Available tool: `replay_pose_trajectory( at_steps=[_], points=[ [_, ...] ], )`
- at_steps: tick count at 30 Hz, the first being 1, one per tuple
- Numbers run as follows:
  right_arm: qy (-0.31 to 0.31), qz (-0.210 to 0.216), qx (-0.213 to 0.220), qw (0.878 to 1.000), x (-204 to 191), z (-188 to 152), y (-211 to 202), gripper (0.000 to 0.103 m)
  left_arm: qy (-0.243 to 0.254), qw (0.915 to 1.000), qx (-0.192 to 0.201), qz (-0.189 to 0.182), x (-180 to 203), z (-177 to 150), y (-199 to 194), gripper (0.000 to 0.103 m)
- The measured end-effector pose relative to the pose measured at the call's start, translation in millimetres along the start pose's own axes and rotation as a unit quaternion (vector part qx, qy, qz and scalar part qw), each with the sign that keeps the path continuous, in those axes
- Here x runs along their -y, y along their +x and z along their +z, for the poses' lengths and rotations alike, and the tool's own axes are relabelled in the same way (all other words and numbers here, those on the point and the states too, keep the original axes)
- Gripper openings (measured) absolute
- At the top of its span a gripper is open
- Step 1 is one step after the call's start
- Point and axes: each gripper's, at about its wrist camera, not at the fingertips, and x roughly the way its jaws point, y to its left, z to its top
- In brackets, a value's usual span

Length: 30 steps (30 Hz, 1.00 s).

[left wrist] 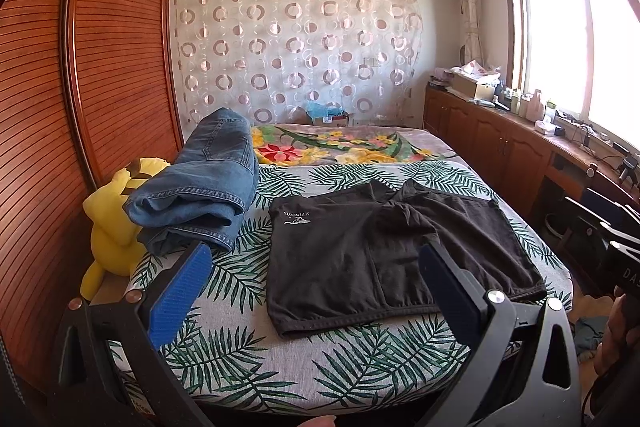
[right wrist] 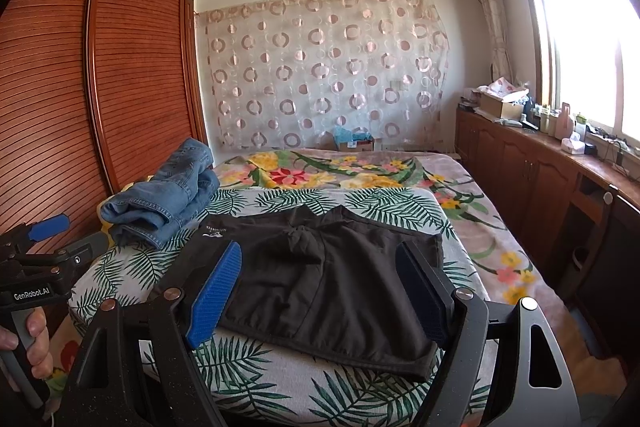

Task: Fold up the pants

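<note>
While both grippers hang over the near edge of the bed, a pair of black shorts lies spread flat on the palm-leaf sheet, waistband toward the near side and the two short legs pointing toward the far wall. A small white logo sits on the leg at the left. The left gripper has its blue-padded fingers spread wide apart, holding nothing, and sits above the near left part of the shorts without touching them. The right gripper is likewise wide apart and empty, its blue fingers framing the waistband end of the shorts from above. In the right wrist view the left gripper shows at the left edge, with a hand wrapped around its grey handle. Folded blue jeans sit in a heap at the left side of the bed, just beside the shorts' left leg, and a yellow plush toy is wedged between the jeans and the slatted wooden wardrobe. A floral blanket covers the far half of the bed.
</note>
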Motion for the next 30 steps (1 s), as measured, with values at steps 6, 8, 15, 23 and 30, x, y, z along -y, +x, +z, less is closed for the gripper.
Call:
replay_pose_trajectory(
  at_steps=[6, 8, 15, 23, 30],
  points=[
    [0.000, 0.000, 0.001, 1.000, 0.2, 0.1, -0.6, 0.081, -0.002, 1.0000, 0.002, -0.004, -0.2, -0.3, -0.1, 0.103],
    [-0.001, -0.001, 0.001, 1.000, 0.1, 0.1, -0.6, 0.081, -0.002, 1.0000, 0.002, -0.004, -0.6, -0.2, -0.2, 0.103],
    [-0.002, 0.000, 0.002, 1.000, 0.4, 1.2, -1.1, 0.081, -0.002, 1.0000, 0.002, -0.006, 0.3, 0.2, -0.3, 0.103],
    [-0.001, -0.001, 0.000, 1.000, 0.8, 1.1, -0.6, 0.081, -0.003, 1.0000, 0.000, -0.005, -0.2, 0.5, -0.2, 0.103],
    [0.004, 0.000, 0.001, 1.000, 5.2, 2.3, 0.6, 0.081, -0.007, 1.0000, -0.003, -0.002, -5.8, 6.0, 7.0, 0.103]
  ],
)
